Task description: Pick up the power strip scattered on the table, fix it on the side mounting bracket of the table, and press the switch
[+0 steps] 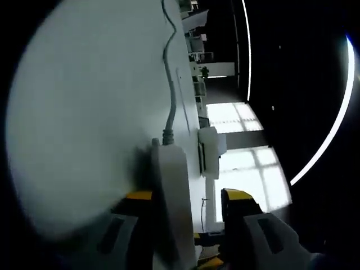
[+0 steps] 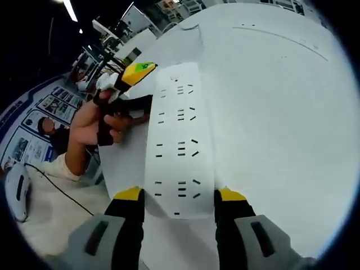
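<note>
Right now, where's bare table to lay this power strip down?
Bare table lies right of the power strip in the right gripper view. The strip's far end is crowded by the left gripper and hand.

My right gripper (image 2: 178, 197) had two grey jaws, each capped with a yellow pad and marked by a dark slot on its face. My left gripper (image 1: 188, 197), seen along its own jaws, carried the same grey bodies and yellow tips. At ten o'clock in the right gripper view it showed a yellow tip with a green patch, dark framework and a black strap across my hand (image 2: 93, 126), cuffed by a pale sleeve (image 2: 62, 164).
</note>
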Available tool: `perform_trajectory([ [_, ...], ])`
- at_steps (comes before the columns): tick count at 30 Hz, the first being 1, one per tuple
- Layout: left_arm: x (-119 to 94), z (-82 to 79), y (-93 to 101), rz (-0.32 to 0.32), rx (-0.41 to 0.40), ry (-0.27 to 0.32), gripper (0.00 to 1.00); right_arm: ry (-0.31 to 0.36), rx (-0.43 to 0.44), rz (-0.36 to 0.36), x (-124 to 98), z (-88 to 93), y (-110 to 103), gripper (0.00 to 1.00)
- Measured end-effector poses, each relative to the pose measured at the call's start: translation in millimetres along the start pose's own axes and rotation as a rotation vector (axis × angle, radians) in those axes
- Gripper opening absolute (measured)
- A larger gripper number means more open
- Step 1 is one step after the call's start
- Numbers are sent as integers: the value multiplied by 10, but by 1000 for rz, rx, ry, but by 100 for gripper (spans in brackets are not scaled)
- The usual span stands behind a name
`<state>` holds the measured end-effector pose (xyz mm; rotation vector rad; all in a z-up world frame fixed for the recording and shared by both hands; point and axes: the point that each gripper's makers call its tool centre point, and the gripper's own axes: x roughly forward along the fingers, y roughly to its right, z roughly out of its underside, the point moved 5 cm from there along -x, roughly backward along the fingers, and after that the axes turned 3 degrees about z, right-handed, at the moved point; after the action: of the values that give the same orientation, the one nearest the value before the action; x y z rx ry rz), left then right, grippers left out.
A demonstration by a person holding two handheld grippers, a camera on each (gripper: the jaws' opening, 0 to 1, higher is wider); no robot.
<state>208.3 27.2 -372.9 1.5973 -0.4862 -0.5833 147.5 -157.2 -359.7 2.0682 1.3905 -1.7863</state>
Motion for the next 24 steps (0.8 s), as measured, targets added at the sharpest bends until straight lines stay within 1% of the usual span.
perform_trajectory([
  [2,1,-10,-14,-4,-3,6,46,1,1,0,2,3,-5,46],
  [11,39,-5,-19,-21,-11,3,44,2,2,2,10,14,-28,46],
  [16,42,-16,-47,-28,-12,3,39,5,7,-2,8,13,-23,46],
  [24,36,-15,-82,-60,4,-4,31,2,5,3,15,12,-33,46],
])
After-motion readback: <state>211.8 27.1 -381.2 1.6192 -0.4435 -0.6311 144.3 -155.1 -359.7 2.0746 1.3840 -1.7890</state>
